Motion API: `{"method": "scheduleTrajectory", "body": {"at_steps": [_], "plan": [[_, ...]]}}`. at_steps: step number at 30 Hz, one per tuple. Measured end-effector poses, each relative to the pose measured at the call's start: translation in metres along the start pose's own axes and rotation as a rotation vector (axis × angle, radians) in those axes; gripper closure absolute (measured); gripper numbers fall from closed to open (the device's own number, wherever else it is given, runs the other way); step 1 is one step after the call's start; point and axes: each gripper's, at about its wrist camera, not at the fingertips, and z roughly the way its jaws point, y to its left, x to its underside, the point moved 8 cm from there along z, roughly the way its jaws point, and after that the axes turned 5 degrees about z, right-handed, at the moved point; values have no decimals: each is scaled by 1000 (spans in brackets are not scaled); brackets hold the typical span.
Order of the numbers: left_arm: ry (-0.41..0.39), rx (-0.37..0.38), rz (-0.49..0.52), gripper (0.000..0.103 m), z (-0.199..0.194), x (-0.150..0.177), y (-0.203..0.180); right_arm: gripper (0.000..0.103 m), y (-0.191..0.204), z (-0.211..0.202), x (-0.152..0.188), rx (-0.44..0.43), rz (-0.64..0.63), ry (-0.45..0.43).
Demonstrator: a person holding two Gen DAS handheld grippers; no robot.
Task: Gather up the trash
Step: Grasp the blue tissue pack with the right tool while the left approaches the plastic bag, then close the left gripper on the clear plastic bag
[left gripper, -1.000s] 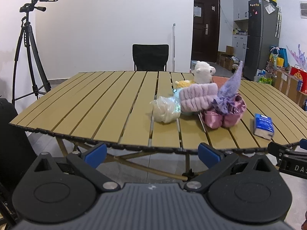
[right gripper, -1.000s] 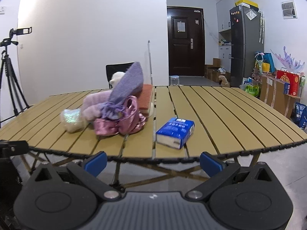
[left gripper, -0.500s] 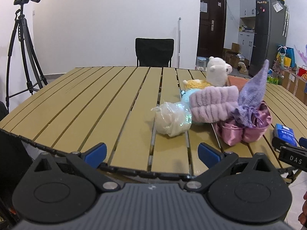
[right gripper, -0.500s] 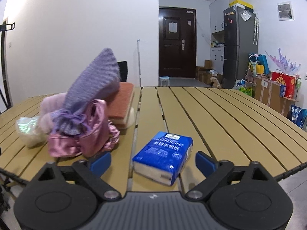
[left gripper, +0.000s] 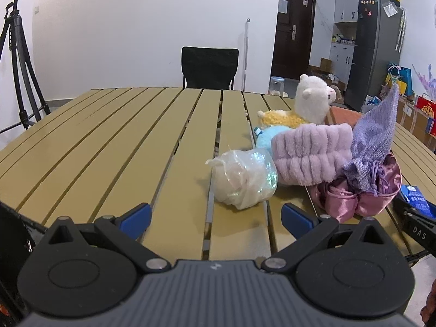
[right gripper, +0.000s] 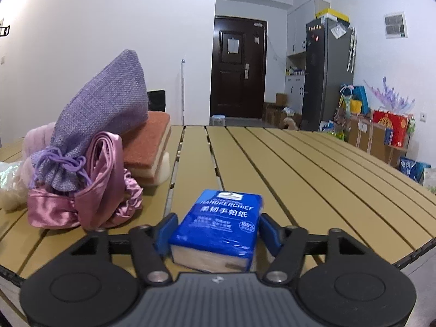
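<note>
Our right gripper (right gripper: 216, 229) brackets the blue tissue pack (right gripper: 218, 226) beside the pink satin pouch (right gripper: 79, 190) on the slatted desk (right gripper: 299, 169), its fingers apart, positioned to pinch it; our left gripper (left gripper: 215, 215) hovers open before the crumpled plastic bag (left gripper: 244, 181).

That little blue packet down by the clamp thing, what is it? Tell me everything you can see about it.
The blue packet is a soft plastic-wrapped pack of paper handkerchiefs: blue top printed with "HANDKERCHIEF", Chinese characters and a "100%" badge, and a clear end showing pale tissue. It lies flat on the slatted wooden table near its front edge, to the right of the pink satin pouch. It sits between the blue pads of the right gripper; whether they press it is unclear. The left wrist view shows only its corner.
</note>
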Motion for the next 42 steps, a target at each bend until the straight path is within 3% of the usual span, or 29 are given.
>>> {"method": "scheduleTrajectory", "body": {"at_steps": [1, 12, 19, 22, 24, 27, 32, 42], "plan": [[-1, 1, -1, 0, 1, -1, -1, 51, -1, 0, 0, 5, 1, -1], [-43, -32, 25, 0, 16, -17, -14, 52, -16, -10, -8, -32, 64, -41], [-51, -53, 43, 3, 29, -21, -22, 52, -29, -4, -8, -33, 70, -22], [-40, -40, 45, 22, 36, -21, -21, 52, -33, -5, -8, -28, 68, -29], [-31, -25, 46, 41, 40, -21, -21, 52, -35, -6, -8, -28, 74, -34], [-31, 8, 51, 57, 43, -19, -22, 52, -35, -6, -6, -35, 74, -33], [-53, 37, 51, 62, 36, -20, -23, 52, -33, -9, -5, -50, 62, -39], [-95, 20, 67, 64, 10, -15, -19, 52, -27, -29, -5, -101, 54, -45]]}}
